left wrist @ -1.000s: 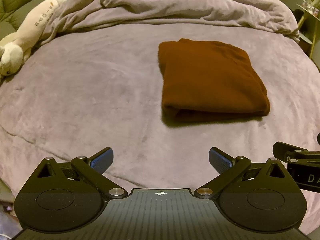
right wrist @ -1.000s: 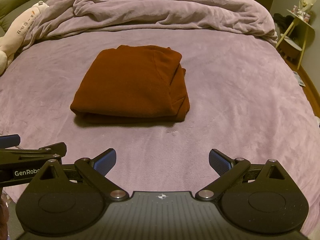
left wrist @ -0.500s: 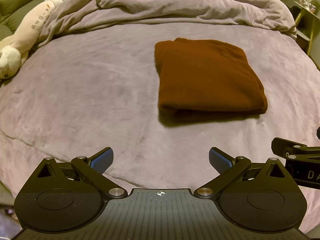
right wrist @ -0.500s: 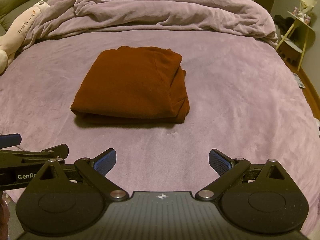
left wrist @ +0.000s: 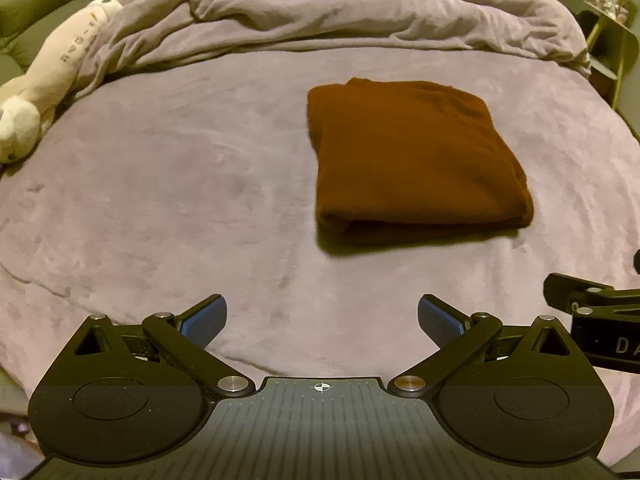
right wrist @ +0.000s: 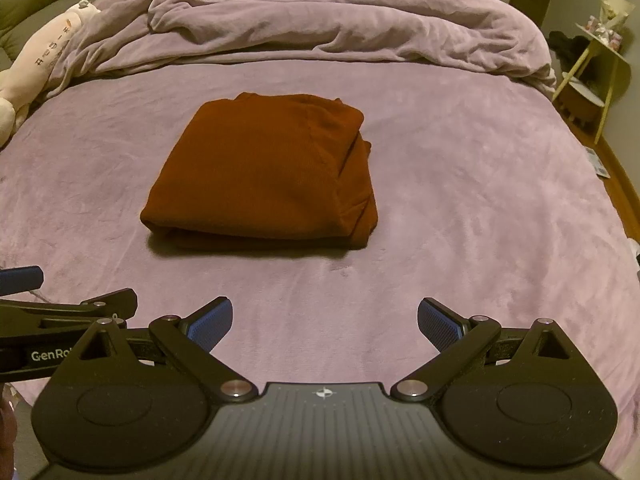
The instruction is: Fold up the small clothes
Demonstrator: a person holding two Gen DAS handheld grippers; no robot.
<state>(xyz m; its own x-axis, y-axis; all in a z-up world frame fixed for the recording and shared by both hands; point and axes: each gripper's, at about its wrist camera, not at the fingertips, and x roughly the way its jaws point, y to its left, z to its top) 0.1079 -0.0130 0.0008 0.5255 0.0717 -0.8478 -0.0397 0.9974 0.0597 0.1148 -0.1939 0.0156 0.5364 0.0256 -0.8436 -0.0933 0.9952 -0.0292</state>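
A rust-brown garment [left wrist: 412,156] lies folded into a thick rectangle on the lilac bed cover [left wrist: 180,184]. In the right wrist view the same folded garment [right wrist: 264,172] sits ahead and slightly left, its layered edges showing on the right side. My left gripper [left wrist: 322,318] is open and empty, well short of the garment and to its left. My right gripper [right wrist: 325,320] is open too, nothing between its blue pads, near the bed's front edge. Each gripper shows at the edge of the other's view.
A crumpled lilac duvet [right wrist: 320,20] is heaped along the far side of the bed. A cream plush toy [left wrist: 48,80] lies at the far left. A yellow-green side table [right wrist: 596,68] stands off the bed's right side, above the wooden floor.
Both grippers stay open and drift only slightly; the garment has shifted a little in each view. The folded garment itself has not moved.
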